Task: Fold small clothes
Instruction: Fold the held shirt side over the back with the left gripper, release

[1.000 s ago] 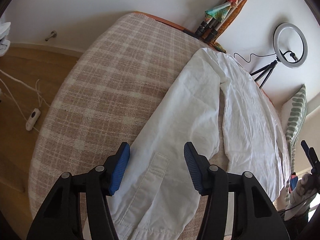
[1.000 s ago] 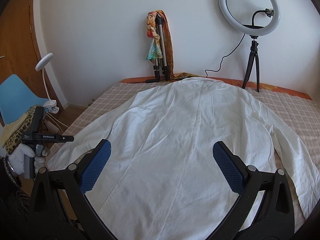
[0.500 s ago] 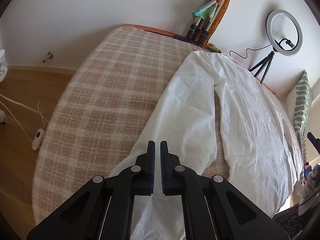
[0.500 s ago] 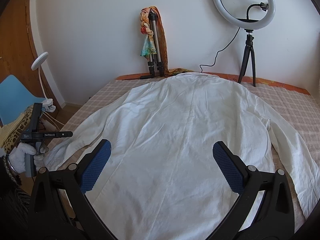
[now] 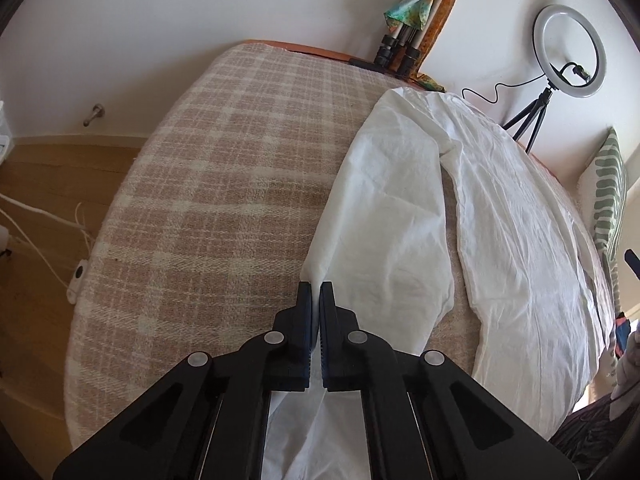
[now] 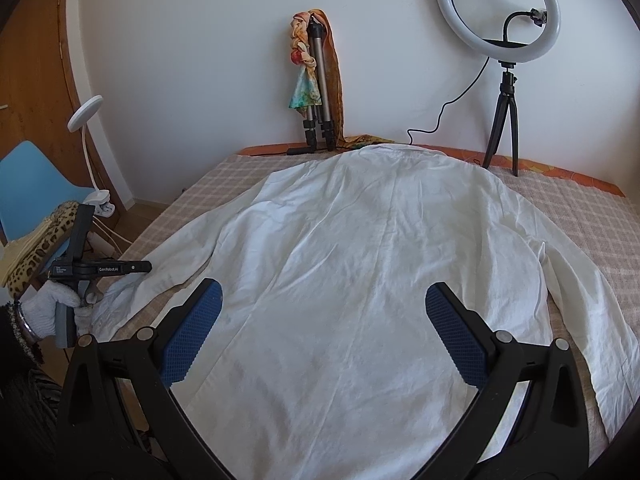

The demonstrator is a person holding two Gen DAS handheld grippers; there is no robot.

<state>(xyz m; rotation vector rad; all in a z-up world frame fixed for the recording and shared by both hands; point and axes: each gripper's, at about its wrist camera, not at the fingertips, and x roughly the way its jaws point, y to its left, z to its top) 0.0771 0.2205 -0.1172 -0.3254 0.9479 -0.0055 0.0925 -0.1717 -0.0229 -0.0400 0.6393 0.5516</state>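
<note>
A white long-sleeved shirt (image 6: 380, 260) lies spread back-up on the plaid bed cover (image 5: 200, 200). Its left sleeve (image 5: 384, 216) runs toward the bed's near edge. My left gripper (image 5: 316, 286) is shut on that sleeve near the cuff, and white cloth bunches between and below its pads. In the right wrist view a gloved hand (image 6: 52, 308) holds this gripper (image 6: 100, 268) at the sleeve end. My right gripper (image 6: 323, 286) stands open over the shirt's lower back with nothing between its fingers.
A ring light on a tripod (image 6: 498, 4) and a folded tripod draped with scarves (image 6: 316, 80) stand at the bed's far edge by the wall. A blue chair (image 6: 28, 184) and a clip lamp (image 6: 86, 108) are on the left. A green patterned pillow (image 5: 608, 192) lies at the right.
The left gripper's jaws have closed from wide open onto the sleeve, pinching the cloth near the cuff. The right gripper has kept its place and stayed open.
</note>
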